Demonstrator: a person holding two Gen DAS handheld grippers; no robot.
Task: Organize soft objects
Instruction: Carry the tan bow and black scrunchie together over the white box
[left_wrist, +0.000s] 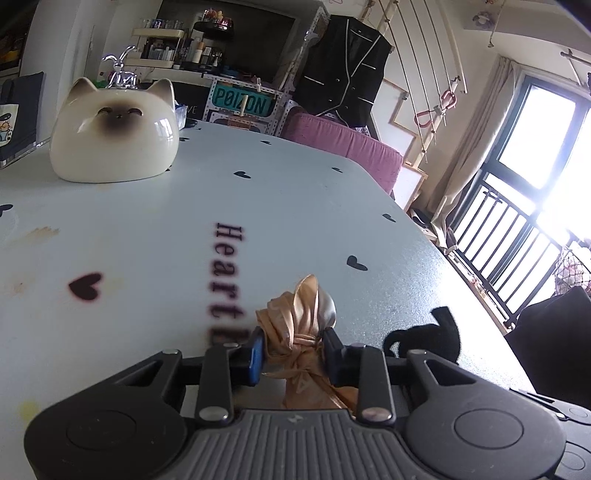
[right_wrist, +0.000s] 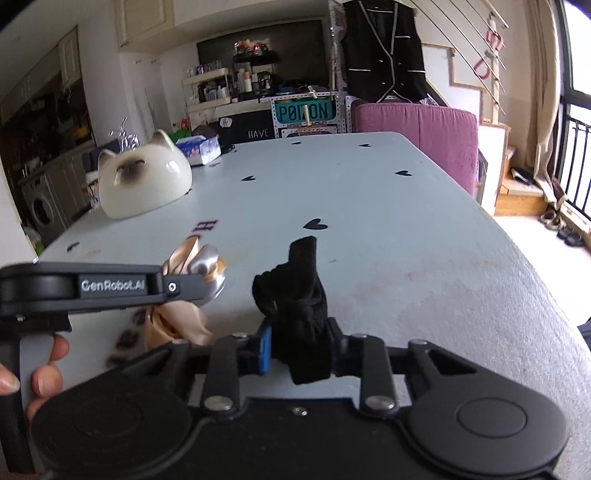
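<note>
Left gripper (left_wrist: 293, 350) pinches the tan satin bundle (left_wrist: 299, 321); right gripper (right_wrist: 301, 341) clamps the black cloth (right_wrist: 299, 302). Lift both clear of the table (right_wrist: 388, 221) together, keeping the grips firm.

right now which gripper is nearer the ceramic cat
Left. The left gripper, jaws shut on the tan satin cloth, sits on the cat's side of the table. The right gripper, shut on the black cloth, is farther from the ceramic cat.

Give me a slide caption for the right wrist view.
Right gripper clamps a black cloth over the heart-print table; left gripper alongside grips a tan cloth.
</note>
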